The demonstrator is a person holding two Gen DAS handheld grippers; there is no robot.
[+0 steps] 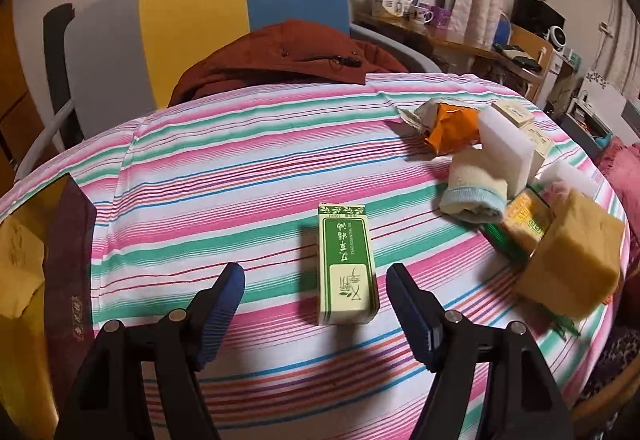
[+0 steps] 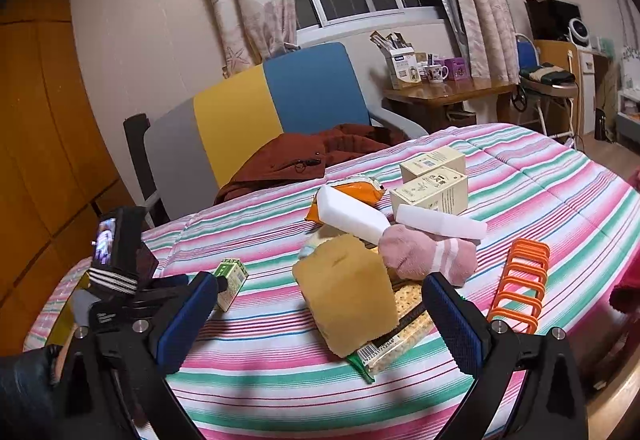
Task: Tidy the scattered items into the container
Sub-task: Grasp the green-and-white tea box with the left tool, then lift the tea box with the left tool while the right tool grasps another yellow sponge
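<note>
A green and cream carton [image 1: 346, 264] lies flat on the striped cloth, just beyond and between the fingertips of my left gripper [image 1: 315, 274], which is open and not touching it. At the left edge stands a dark container with a yellow inside [image 1: 60, 240]. My right gripper [image 2: 320, 282] is open, with a yellow sponge [image 2: 348, 304] standing between and beyond its fingers, untouched. Behind the sponge are a pink sock [image 2: 428, 256], two white sponge blocks [image 2: 352, 215], a cracker packet [image 2: 400, 340], an orange packet [image 2: 356, 187] and two cream boxes [image 2: 434, 175]. The same green carton [image 2: 230, 282] shows at the left.
An orange plastic rack [image 2: 520, 280] lies right of the pile. A rolled cream sock [image 1: 472, 191] rests by the white blocks. A rust jacket [image 1: 280, 55] is draped over the chair [image 1: 192, 7] behind the bed. The bed edge falls away on the right.
</note>
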